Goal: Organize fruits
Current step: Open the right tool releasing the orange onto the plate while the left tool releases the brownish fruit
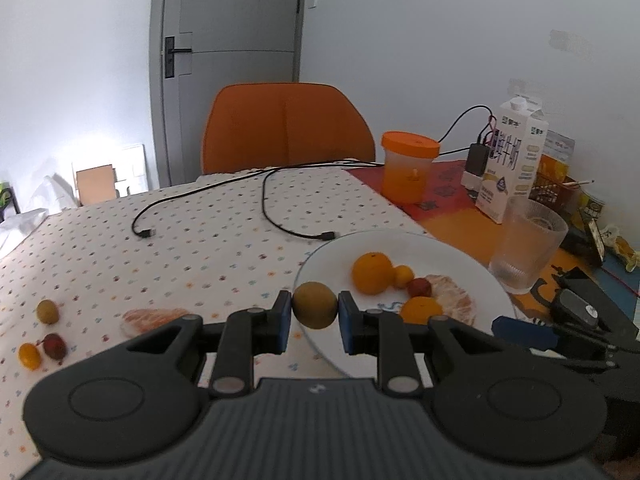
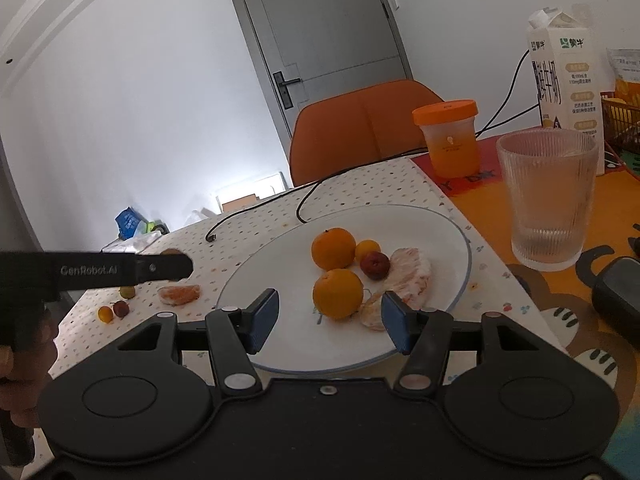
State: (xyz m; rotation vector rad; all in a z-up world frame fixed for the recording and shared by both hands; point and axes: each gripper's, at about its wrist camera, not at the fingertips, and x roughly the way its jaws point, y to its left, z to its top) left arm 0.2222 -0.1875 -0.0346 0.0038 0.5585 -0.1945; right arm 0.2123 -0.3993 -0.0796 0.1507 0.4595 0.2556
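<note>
White ceramic plate (image 2: 448, 240), round with a thin blue rim, holds two oranges (image 2: 333, 249), a small yellow fruit (image 2: 368, 249), a dark red one (image 2: 375, 265) and peeled citrus segments (image 2: 412, 276). Your left gripper (image 1: 315, 311) is clamped on a round olive-brown fruit (image 1: 315, 305) at the plate's near-left edge; too round to give it a long axis. Your right gripper (image 2: 329, 318) hangs over the plate's near side, jaws about half apart, gripping nothing, the front orange (image 2: 338, 293) in the gap. Loose on the dotted tablecloth (image 1: 160, 248): a segment (image 1: 154, 318) and three small fruits (image 1: 47, 311). Ribbed glass (image 2: 548, 196), orange-lidded tub (image 2: 450, 138) and milk carton (image 2: 566, 68) stand upright.
</note>
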